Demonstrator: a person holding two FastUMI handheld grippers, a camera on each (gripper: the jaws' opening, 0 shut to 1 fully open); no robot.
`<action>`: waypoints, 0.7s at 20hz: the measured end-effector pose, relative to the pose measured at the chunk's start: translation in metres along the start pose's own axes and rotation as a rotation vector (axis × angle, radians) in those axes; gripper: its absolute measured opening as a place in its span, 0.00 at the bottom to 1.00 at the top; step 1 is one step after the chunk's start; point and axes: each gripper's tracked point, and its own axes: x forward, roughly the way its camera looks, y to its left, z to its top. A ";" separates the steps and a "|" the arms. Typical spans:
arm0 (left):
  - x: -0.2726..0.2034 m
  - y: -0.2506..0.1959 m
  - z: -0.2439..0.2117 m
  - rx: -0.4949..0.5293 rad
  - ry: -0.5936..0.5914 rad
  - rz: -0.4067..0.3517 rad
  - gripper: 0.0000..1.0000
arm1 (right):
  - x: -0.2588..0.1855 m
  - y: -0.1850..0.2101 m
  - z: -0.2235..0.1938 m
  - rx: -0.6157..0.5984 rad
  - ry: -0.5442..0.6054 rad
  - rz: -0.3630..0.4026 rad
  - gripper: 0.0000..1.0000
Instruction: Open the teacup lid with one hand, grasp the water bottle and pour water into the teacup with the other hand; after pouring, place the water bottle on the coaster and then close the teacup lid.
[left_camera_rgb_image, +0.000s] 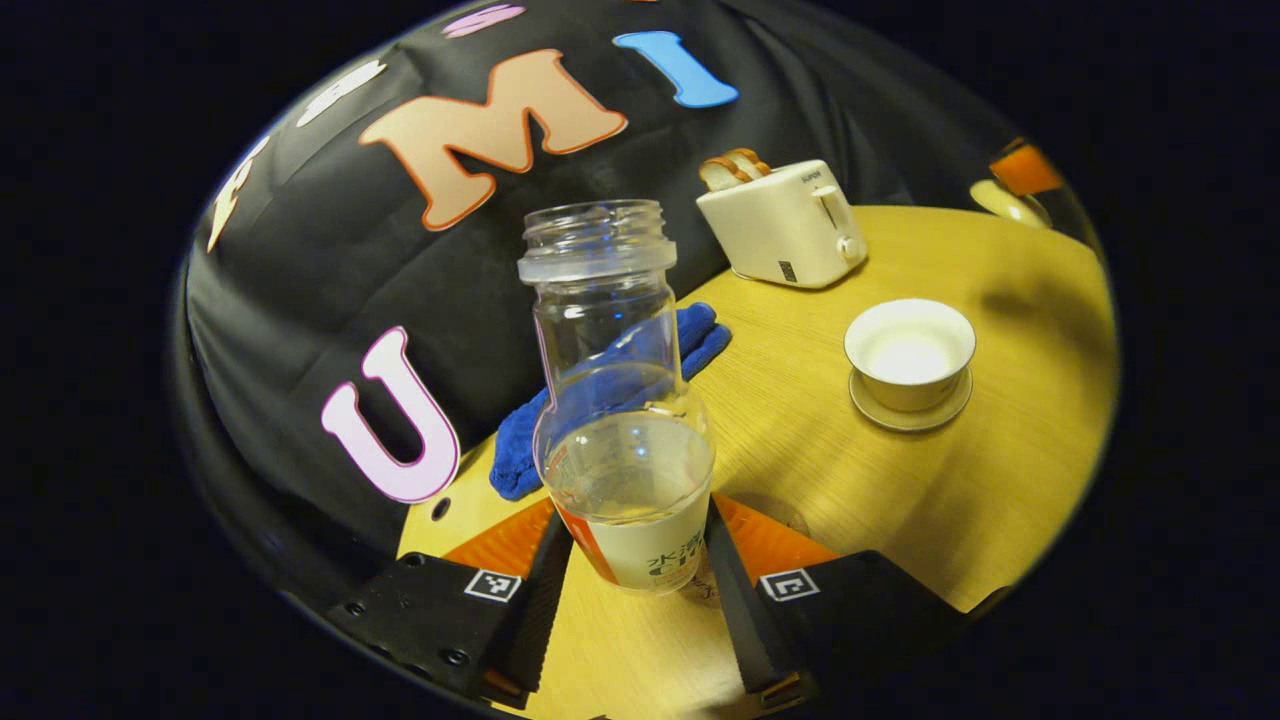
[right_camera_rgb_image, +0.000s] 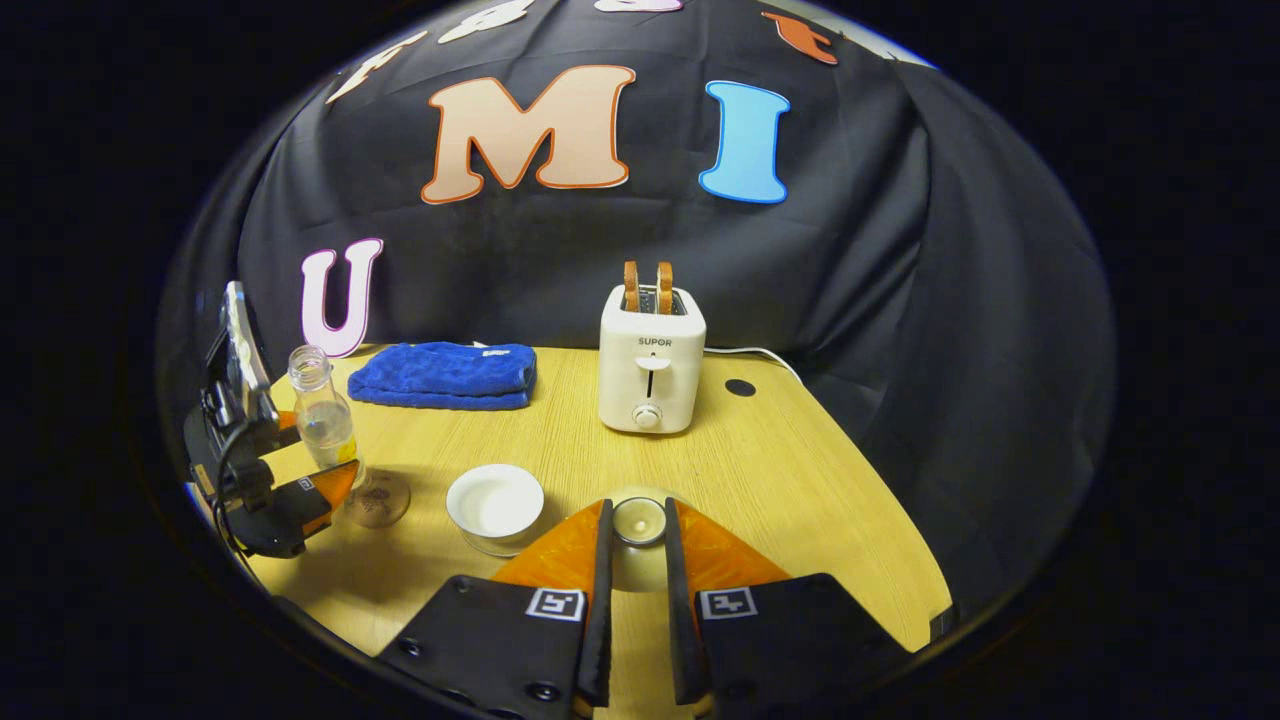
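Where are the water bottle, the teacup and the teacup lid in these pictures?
water bottle (left_camera_rgb_image: 628, 470): left gripper view, clear body above the label.
teacup (left_camera_rgb_image: 910, 352): left gripper view, inside of the open bowl.
teacup lid (right_camera_rgb_image: 639, 520): right gripper view, its knob.

Uncapped bottle upright, part-full; teacup open on saucer, lid off

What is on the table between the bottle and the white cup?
In the left gripper view, just bare wooden table lies between the water bottle and the open teacup.

Wooden table, black cloth wall
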 end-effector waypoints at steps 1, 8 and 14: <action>0.000 -0.002 0.002 0.037 -0.001 -0.002 0.71 | 0.001 -0.001 -0.001 0.005 0.001 0.001 0.28; 0.013 -0.012 -0.001 0.291 0.086 0.014 0.71 | 0.007 -0.019 -0.015 0.056 0.012 0.000 0.26; 0.018 -0.015 0.000 0.496 0.141 0.013 0.72 | 0.010 -0.027 -0.026 0.082 0.022 0.010 0.28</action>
